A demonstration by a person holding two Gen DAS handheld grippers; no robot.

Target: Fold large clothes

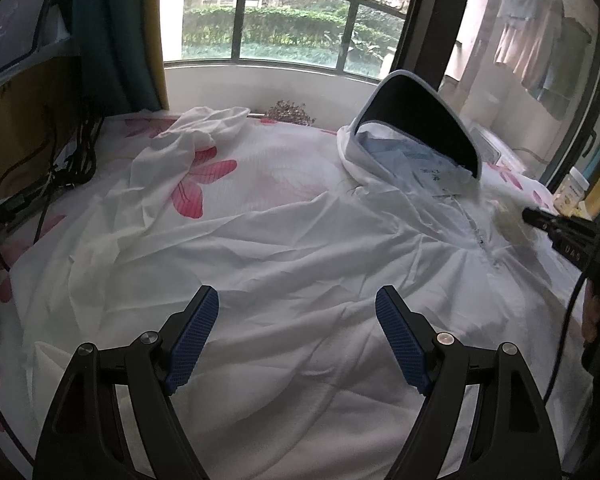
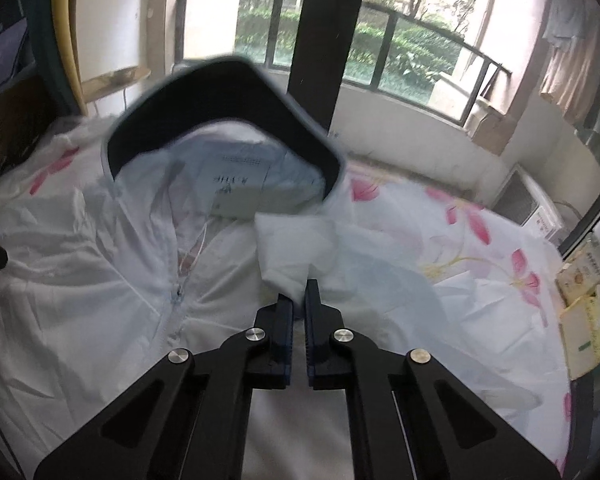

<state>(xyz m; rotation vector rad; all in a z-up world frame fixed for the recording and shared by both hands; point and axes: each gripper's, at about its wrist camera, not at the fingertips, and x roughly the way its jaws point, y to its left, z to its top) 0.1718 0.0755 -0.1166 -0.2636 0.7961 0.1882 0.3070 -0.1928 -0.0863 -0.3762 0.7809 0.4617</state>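
The right tongs are clamped on a fold of the jacket, a white cuff-like end of fabric that rises from between the blue pads and lies bunched just right of the zip. The left tongs stand wide apart, with nothing between their pads; they hang over the lower body of the jacket without a clear touch on it.

The jacket is white and thin, spread front-up across the bed and much creased. Its zip is closed up the middle of the chest. At the top the hood stands propped up, with a dark stiff brim arching over a pale blue lining, and a paper tag hangs inside the collar. One sleeve trails off toward the far left corner of the bed, crumpled.

Under the jacket lies a white sheet printed with pink flowers. In the left view the right tongs' black tip enters from the right edge, by the jacket's shoulder.

Behind the bed a window with dark railings gives onto green hedges. A teal curtain hangs at the left, cables gather below it, and clothes hang on a rack at the far right. Jars and boxes sit beside the bed on the right.
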